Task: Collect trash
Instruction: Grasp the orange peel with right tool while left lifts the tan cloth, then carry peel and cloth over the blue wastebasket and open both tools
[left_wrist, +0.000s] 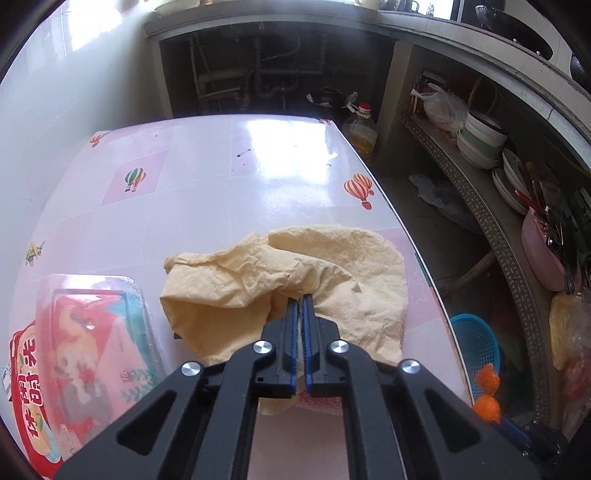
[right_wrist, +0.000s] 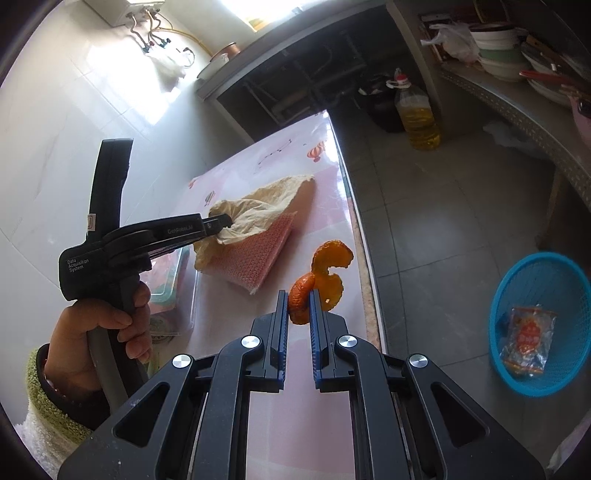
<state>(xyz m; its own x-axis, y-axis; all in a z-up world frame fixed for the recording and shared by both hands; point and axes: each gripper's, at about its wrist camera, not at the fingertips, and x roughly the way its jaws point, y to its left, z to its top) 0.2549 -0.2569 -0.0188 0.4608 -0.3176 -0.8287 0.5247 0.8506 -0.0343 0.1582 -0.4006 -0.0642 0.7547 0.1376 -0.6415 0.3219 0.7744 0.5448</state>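
Note:
A crumpled beige paper napkin lies on the pink table, partly over a pink sponge cloth. My left gripper is shut on a fold of that napkin; from the right wrist view it pinches the napkin from the left. My right gripper is shut on a curled orange peel and holds it above the table's right edge. A blue basket on the floor to the right holds a crumpled snack wrapper.
A clear plastic box with a red snack pack sits at the table's near left. A person's hand with a green cuff holds the left gripper. An oil bottle stands on the floor; shelves with bowls run along the right.

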